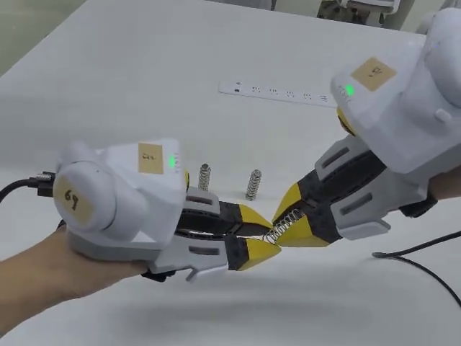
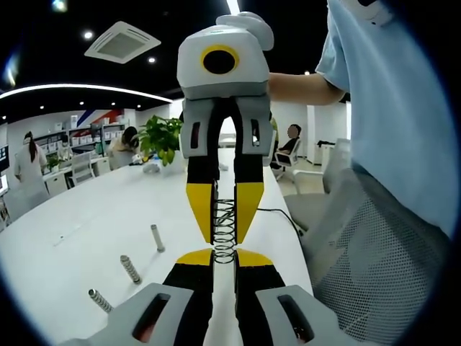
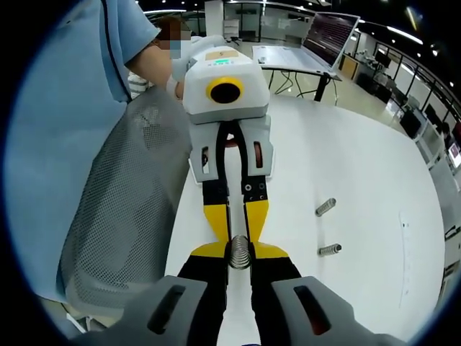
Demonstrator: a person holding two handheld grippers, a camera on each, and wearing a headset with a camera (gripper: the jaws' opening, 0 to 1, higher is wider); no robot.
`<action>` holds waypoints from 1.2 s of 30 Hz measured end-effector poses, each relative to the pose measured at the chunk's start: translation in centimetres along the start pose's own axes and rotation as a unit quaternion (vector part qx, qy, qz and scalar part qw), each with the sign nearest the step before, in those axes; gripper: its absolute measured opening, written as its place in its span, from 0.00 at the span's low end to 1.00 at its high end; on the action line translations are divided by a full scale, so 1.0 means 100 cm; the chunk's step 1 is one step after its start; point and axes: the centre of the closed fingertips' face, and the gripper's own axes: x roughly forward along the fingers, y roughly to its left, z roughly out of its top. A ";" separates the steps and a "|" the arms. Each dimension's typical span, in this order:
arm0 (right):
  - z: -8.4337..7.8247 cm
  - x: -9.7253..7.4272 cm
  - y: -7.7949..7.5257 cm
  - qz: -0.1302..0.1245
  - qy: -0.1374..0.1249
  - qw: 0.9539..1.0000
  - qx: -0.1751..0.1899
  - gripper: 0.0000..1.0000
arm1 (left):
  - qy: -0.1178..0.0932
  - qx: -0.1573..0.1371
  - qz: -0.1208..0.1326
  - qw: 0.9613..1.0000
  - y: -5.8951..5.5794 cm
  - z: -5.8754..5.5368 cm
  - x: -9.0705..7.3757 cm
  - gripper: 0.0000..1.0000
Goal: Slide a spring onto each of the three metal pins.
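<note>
Above the white tabletop the two tools met tip to tip over one coil spring. The right hand-held gripper had its yellow jaws drawn in along the spring's sides, pinching it. The left hand-held gripper was narrowed to a slit, with the spring's near end caught between its tips. In the left gripper view a bare metal pin stood upright on the tabletop, and near it two pins already carrying springs leaned in a row. A white power strip lay farther back, and a dark cable trailed at the right
</note>
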 end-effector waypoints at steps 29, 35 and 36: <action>-0.007 0.005 -0.001 0.006 0.007 1.000 0.008 0.08 | 0.019 -0.047 0.049 0.998 0.009 -0.023 -0.014 0.34; -0.009 0.006 -0.003 0.007 0.008 1.000 0.010 0.08 | 0.029 -0.059 0.070 0.995 0.012 -0.033 -0.022 0.43; -0.010 0.006 -0.003 0.007 0.008 1.000 0.010 0.08 | 0.031 -0.064 0.075 0.995 0.013 -0.035 -0.024 0.46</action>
